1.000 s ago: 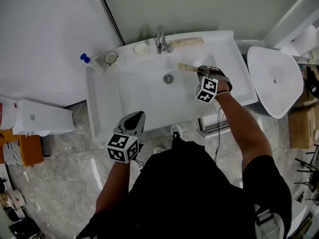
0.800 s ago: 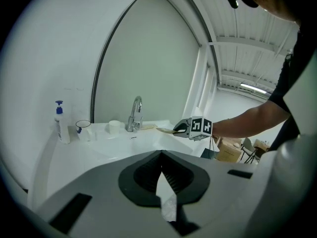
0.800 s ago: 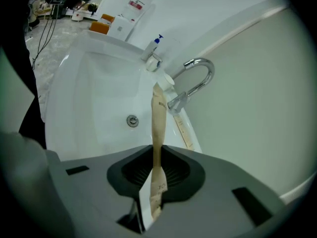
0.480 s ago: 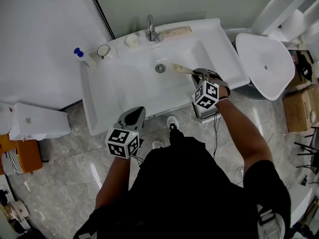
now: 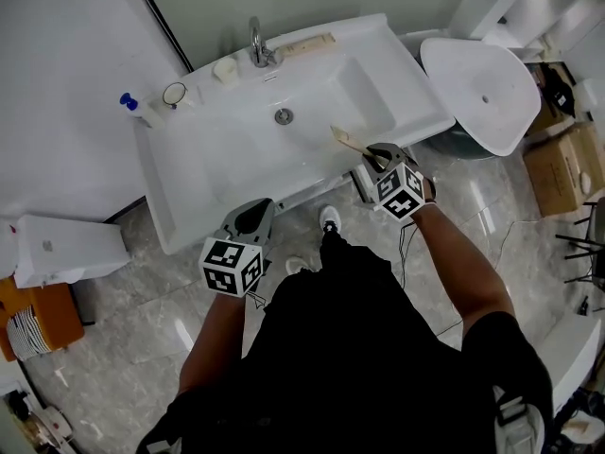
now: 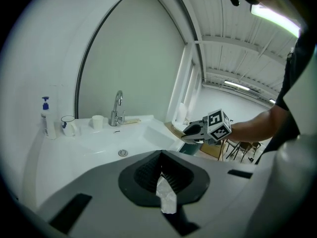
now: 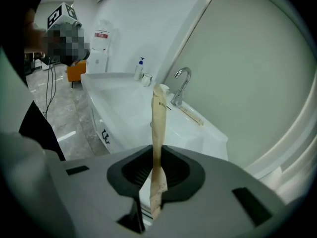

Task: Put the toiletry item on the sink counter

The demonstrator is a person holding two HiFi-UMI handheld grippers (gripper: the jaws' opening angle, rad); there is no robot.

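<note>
A tan paper-wrapped toiletry item [image 5: 348,141] sticks out of my right gripper [image 5: 378,151], whose jaws are shut on its lower end. The gripper hangs over the front right rim of the white sink counter [image 5: 163,164]. In the right gripper view the item [image 7: 158,123] stands upright between the jaws of the right gripper [image 7: 157,170], pointing toward the faucet [image 7: 179,88]. My left gripper [image 5: 255,218] is held just in front of the counter's front edge. Its jaws are closed on a small white scrap [image 6: 166,197]. The left gripper view shows the right gripper [image 6: 190,131] beside the basin.
On the back ledge stand a faucet [image 5: 257,45], a white cup [image 5: 225,69], a mug [image 5: 175,94], a pump bottle [image 5: 132,107] and a second long tan pack [image 5: 304,45]. A white rounded fixture [image 5: 482,93] and a cardboard box [image 5: 567,164] are to the right. A white appliance [image 5: 66,249] is to the left.
My right gripper has drawn back with the wrapped item, from over the basin near the drain to the front right rim. The left gripper has hardly moved.
</note>
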